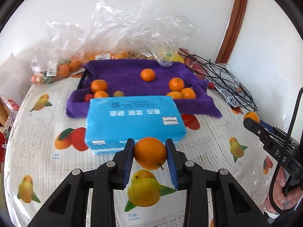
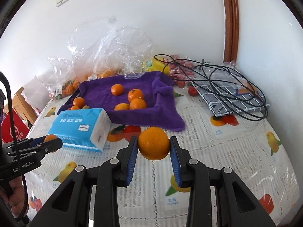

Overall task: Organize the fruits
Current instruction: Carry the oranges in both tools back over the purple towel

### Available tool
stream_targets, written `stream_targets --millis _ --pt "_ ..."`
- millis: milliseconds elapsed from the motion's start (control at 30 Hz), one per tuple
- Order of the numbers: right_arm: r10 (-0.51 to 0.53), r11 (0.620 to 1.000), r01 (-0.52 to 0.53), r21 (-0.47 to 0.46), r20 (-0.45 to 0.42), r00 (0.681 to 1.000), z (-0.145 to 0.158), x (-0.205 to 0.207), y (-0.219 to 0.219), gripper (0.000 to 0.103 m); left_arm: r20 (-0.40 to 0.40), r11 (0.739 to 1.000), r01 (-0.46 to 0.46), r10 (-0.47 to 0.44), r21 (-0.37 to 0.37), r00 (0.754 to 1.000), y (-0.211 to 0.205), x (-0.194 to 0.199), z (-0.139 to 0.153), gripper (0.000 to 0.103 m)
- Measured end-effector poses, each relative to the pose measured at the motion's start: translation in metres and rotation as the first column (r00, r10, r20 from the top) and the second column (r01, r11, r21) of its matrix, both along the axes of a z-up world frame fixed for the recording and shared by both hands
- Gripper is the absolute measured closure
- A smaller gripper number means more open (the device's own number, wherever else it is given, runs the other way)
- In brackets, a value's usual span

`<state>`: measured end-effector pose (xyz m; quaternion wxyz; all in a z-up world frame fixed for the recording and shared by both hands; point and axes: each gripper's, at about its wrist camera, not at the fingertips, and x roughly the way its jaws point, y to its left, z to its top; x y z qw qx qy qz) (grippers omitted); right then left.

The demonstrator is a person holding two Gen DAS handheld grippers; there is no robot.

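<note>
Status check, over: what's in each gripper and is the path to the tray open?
Left gripper shut on an orange. Right gripper shut on another orange. Purple-lined tray holds several oranges. Blue tissue pack sits before it.

Bright, even daylight is filling both views, washing the white wall (image 1: 170,9) almost blank. Glare is glinting off the crumpled plastic bags (image 1: 123,24) and off the clear film over the fruit-print tablecloth (image 2: 284,162), strongest near the wall. Shadows are staying soft and faint beside the blue tissue pack (image 1: 132,121). Fisheye distortion is bending the brown door frame (image 2: 230,19) and darkening the corners. Things near the wall are looking slightly soft.
</note>
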<state>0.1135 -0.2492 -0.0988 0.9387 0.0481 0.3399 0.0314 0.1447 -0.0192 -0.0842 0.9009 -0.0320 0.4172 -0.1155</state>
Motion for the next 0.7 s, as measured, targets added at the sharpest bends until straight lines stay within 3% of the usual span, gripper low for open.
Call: stream_targets --millis 267,700 --pt "0.02 1.0 -0.02 0.004 0.01 1.0 0.011 0.025 0.027 0.07 0.051 0.998 -0.067 0.067 0.0 0.996 0.04 0.015 0.015 0.071" --pt "0.005 1.0 -0.004 -0.021 0.031 0.999 0.026 0.04 0.031 0.07 0.076 0.997 -0.071 0.071 -0.004 0.995 0.037 0.033 0.026 0.071"
